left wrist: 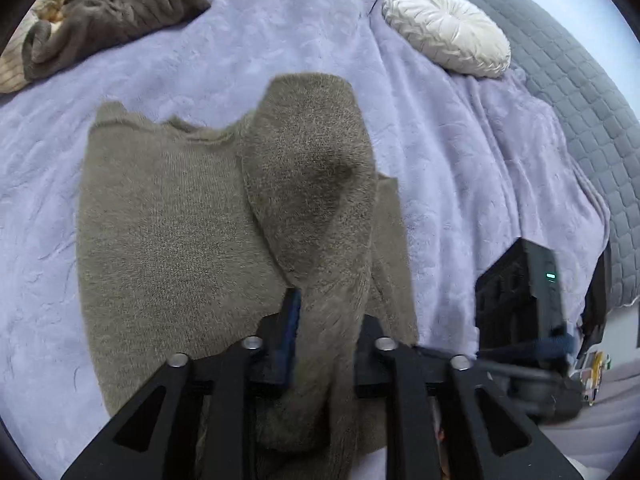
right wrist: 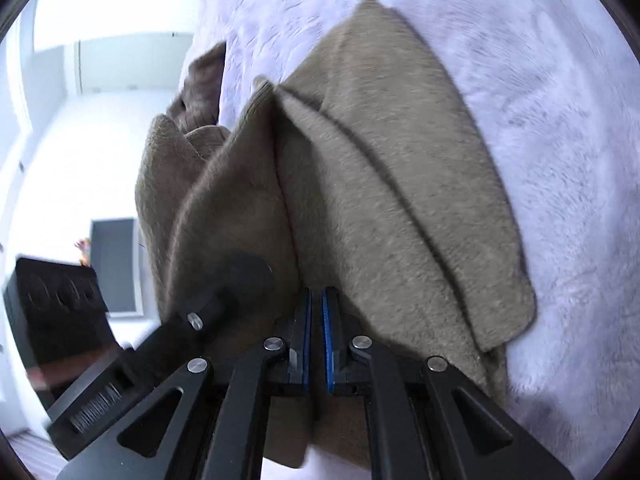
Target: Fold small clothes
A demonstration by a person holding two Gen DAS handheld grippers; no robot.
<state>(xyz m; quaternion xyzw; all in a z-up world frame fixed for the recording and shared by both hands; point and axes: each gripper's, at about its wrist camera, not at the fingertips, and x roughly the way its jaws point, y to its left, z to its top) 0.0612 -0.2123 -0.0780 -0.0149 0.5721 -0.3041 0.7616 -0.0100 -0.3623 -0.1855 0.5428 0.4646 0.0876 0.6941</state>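
A bed covered by a pale lavender plush blanket (left wrist: 460, 152) fills both wrist views, with a white wall and a dark panel seen off its edge in the right wrist view. A taupe knit sweater (left wrist: 168, 232) is spread flat on the blanket directly ahead of the left gripper (left wrist: 328, 344), its body lying ahead and to the left of the fingers. One thick fold of the sweater is drawn up from the body and passed back between the two black fingers, where it is seen clamped, a blue pad showing on the left finger. Farther ahead and to the left of that gripper, a crumpled dark brown garment (left wrist: 108, 20) is heaped over a cream ribbed one (left wrist: 16, 68). Ahead and to the right, a round pleated white cushion (left wrist: 446, 28) is set against a grey quilted cover (left wrist: 580, 92). The right gripper's black body is seen just to the right of the left one. In the right wrist view, the right gripper (right wrist: 316, 312) is pressed nearly together, its blue-lined pads (right wrist: 306, 320) held on the sweater (right wrist: 392, 184), which is lifted in folds ahead of the fingers and draped to the right onto the blanket (right wrist: 560, 100). The left gripper's dark body is seen low to the left.
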